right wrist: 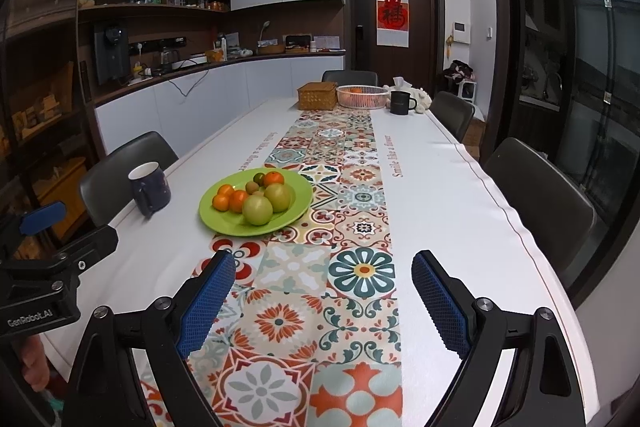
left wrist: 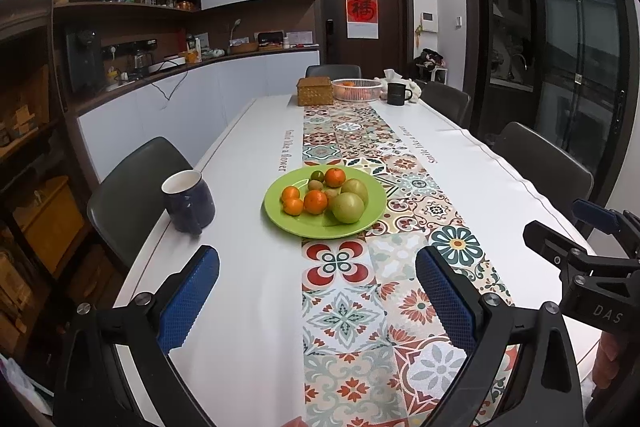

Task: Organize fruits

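Right wrist view: both grippers' jaws wide apart and empty, left gripper (right wrist: 44, 223) half cut off, far basket (right wrist: 362, 95) fruit indistinct

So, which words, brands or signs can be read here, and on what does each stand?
"Smile like a flower": table runner, along both edges.
"GenRobot.AI": left gripper.
"DAS": right gripper.
Red character: hanging sheet on the door; I cannot read it surely.
Print on the black mug: too small.
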`<state>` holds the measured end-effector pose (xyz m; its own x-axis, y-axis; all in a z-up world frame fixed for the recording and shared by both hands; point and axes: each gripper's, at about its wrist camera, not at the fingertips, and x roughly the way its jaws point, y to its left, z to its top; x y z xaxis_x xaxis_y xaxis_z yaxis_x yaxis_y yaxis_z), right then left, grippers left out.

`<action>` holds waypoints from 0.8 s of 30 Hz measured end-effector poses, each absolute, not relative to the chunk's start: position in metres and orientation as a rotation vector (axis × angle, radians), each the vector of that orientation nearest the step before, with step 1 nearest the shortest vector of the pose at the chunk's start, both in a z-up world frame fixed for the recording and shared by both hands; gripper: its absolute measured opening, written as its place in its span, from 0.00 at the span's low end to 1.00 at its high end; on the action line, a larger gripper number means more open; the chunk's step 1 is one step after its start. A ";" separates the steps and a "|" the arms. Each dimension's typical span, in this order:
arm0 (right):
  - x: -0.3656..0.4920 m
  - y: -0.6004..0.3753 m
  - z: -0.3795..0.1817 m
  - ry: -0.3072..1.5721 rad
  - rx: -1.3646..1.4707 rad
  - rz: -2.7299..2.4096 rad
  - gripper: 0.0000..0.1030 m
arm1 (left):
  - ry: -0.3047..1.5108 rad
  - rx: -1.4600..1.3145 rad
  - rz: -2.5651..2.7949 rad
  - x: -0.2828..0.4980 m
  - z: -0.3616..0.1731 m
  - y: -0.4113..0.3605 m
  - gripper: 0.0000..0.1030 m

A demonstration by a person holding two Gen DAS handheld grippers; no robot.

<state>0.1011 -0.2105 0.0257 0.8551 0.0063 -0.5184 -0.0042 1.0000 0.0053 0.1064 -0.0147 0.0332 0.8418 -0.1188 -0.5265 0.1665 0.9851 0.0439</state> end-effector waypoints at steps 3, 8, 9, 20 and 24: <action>0.101 -0.210 0.026 0.546 0.004 0.005 0.88 | 0.550 0.089 -0.148 0.107 0.033 -0.014 0.98; 0.100 -0.210 0.025 0.549 0.006 0.006 0.88 | 0.552 0.091 -0.152 0.107 0.031 -0.014 0.98; 0.101 -0.210 0.025 0.550 0.007 0.007 0.88 | 0.552 0.091 -0.151 0.107 0.031 -0.014 0.98; 0.103 -0.210 0.023 0.561 0.003 0.011 0.88 | 0.572 0.093 -0.154 0.110 0.027 -0.015 0.98; 0.104 -0.210 0.023 0.564 0.002 0.012 0.88 | 0.584 0.093 -0.155 0.113 0.024 -0.016 0.98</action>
<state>0.1043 -0.2103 0.0228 0.8453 0.0118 -0.5342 -0.0106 0.9999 0.0052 0.1126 -0.0157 0.0238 0.8228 -0.1197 -0.5556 0.1722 0.9841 0.0430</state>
